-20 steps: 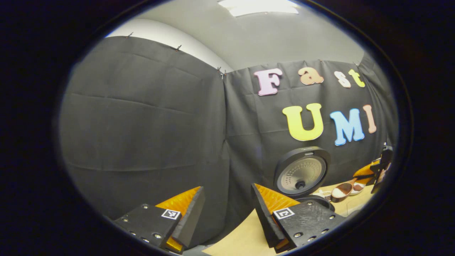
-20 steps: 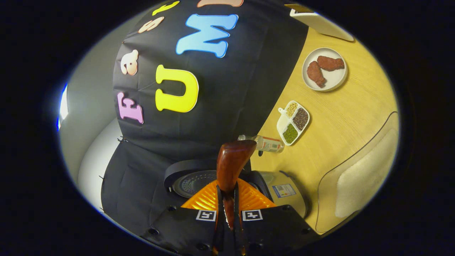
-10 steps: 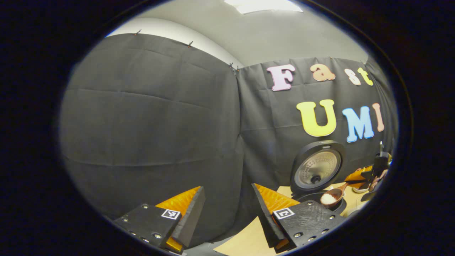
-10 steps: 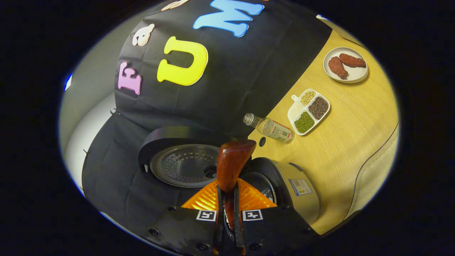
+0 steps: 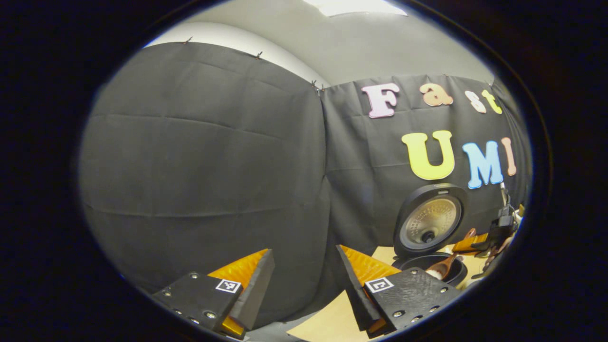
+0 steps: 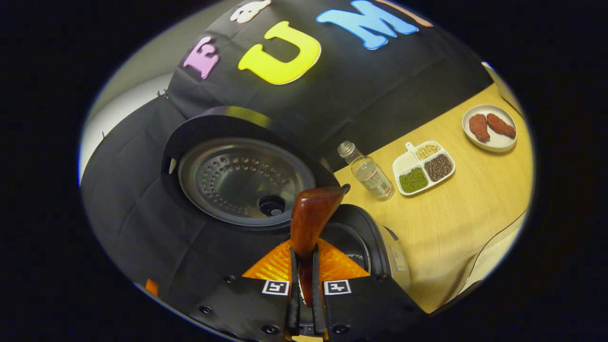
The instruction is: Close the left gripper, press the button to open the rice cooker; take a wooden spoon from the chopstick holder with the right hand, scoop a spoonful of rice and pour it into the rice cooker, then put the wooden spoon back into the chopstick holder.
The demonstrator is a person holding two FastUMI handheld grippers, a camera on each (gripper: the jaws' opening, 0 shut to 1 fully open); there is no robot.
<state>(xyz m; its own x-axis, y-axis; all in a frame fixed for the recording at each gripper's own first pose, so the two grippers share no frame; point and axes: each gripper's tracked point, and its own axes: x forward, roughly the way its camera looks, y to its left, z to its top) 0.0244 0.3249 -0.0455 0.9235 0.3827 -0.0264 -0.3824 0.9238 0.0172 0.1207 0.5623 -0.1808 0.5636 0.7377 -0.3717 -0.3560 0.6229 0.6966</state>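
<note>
- rice cooker [image 6: 365, 247] lid up — wooden spoon [image 6: 311, 223] over its dark round pot, clamped in right gripper [image 6: 304, 285].
- divided tray [image 6: 423, 167] holds green, brown, pale grains.
- left gripper [image 5: 304, 285] jaws apart.

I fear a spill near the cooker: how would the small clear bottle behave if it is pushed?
The small clear glass-like bottle stands upright and narrow on the wooden table, so it probably tips easily. Its round body would likely roll. It looks nearly empty, so probably light.

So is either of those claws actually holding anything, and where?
The right gripper grips the wooden spoon by its handle; the left gripper is open, holding nothing.
</note>
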